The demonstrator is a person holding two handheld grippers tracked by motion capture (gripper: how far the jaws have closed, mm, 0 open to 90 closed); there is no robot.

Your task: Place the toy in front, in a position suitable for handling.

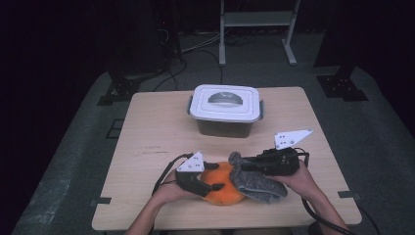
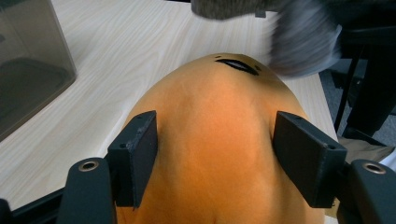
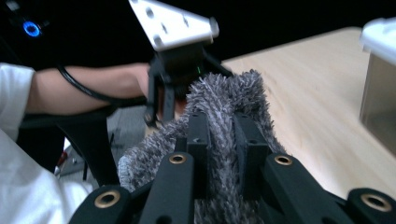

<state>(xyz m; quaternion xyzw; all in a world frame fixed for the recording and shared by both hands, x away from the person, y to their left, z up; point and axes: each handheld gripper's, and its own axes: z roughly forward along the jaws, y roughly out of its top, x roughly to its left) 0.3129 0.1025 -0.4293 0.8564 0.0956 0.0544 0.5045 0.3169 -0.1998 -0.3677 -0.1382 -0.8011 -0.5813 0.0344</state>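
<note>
Two grippers at work near the front edge of the table (image 1: 147, 122). L gripper (image 1: 211, 182) has its jaws partly spread around an orange soft toy (image 1: 222, 188); in the left gripper view the toy (image 2: 215, 140) bulges up between the two black pads, each pad pressing against a flank, so it's gripped w/ the jaws about half apart. A black stitched mark on the toy sits ahead of the jaws, toward the far end of the orange body.

R gripper (image 1: 244, 164) is pinched tight on a grey fuzzy cloth (image 1: 257, 183). In the right gripper view the cloth (image 3: 224, 112) runs up between the two jaws, which stand nearly together w/ only the pile squeezed between them; more of it hangs down to the left of the jaws and below. R gripper (image 3: 220, 128) points toward the L one, whose grey three-cornered plate and body show just beyond the cloth's top.

In the high view the cloth lies against the toy's right side, touching it and draped partly over it, directly under and in front of the R gripper's body. In the left gripper view the grey cloth (image 2: 299, 42) is blurred, just beyond the toy's far end, up and right of the jaws.

Beyond both grippers, well apart from them, stands a box w/ a white lid (image 1: 225, 103) and grey handle; its smoky wall (image 2: 28, 60) shows left of the L jaws.
</note>
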